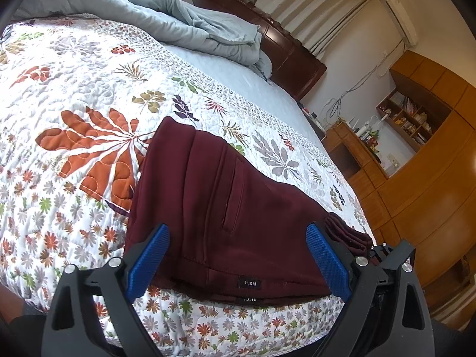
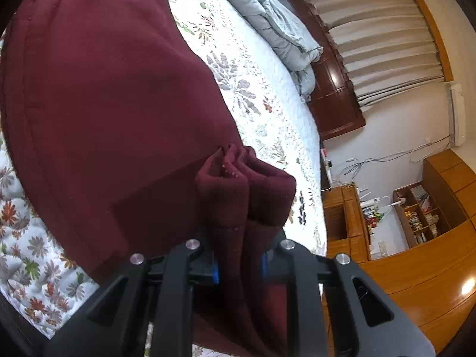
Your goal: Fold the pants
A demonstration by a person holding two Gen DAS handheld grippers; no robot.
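Maroon pants (image 1: 226, 196) lie folded on the floral quilt (image 1: 74, 89), waistband and a black label (image 1: 249, 283) near the bed's front edge. My left gripper (image 1: 238, 232) stands open over the waistband, one blue pad on each side and neither pressing the cloth. In the right wrist view the pants (image 2: 104, 104) fill the left. My right gripper (image 2: 241, 267) is shut on a bunched fold of the maroon fabric (image 2: 247, 184), which rises between the jaws and hides most of the pads. The same bunch (image 1: 348, 232) shows at the pants' right end.
A grey-blue duvet (image 1: 178, 20) is heaped at the head of the bed against a dark wooden headboard (image 1: 291, 56). Wooden cabinets and shelves (image 1: 431, 178) line the right wall beyond the bed's edge. Curtains (image 2: 380, 44) hang behind the headboard.
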